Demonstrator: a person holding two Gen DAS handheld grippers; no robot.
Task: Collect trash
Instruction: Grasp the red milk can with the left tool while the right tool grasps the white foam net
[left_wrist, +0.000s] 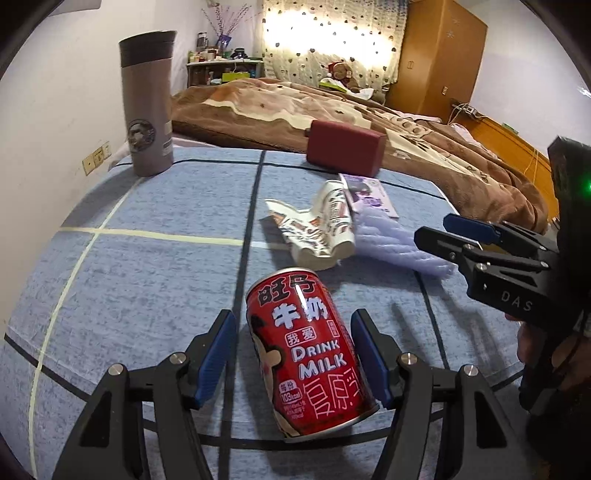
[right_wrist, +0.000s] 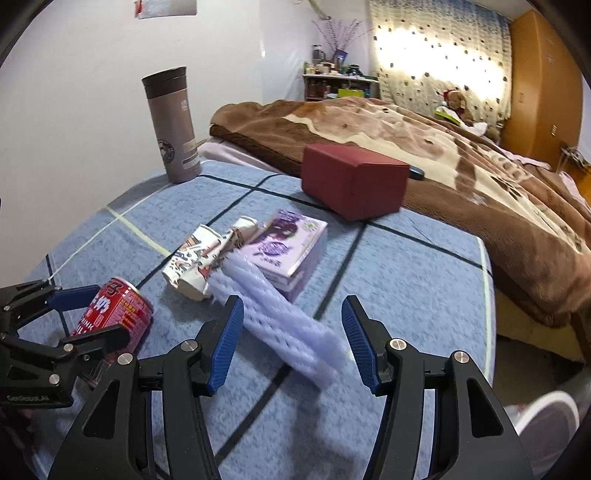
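Note:
A red milk can (left_wrist: 310, 350) lies tilted on the blue cloth between the fingers of my left gripper (left_wrist: 293, 354), which is open around it; the right pad is near or touching the can. The can also shows in the right wrist view (right_wrist: 116, 314). My right gripper (right_wrist: 291, 341) is open around the near end of a lilac foam net sleeve (right_wrist: 280, 314). A crushed white paper cup (right_wrist: 201, 262) and a purple carton (right_wrist: 288, 251) lie just beyond. In the left wrist view my right gripper (left_wrist: 439, 236) sits by the foam sleeve (left_wrist: 391, 243).
A grey thermos (right_wrist: 173, 129) stands at the far left of the blue cloth (right_wrist: 406, 295). A dark red box (right_wrist: 354, 181) sits at the far edge. A bed with a brown blanket (right_wrist: 443, 155) lies beyond. The table edge drops off at the right.

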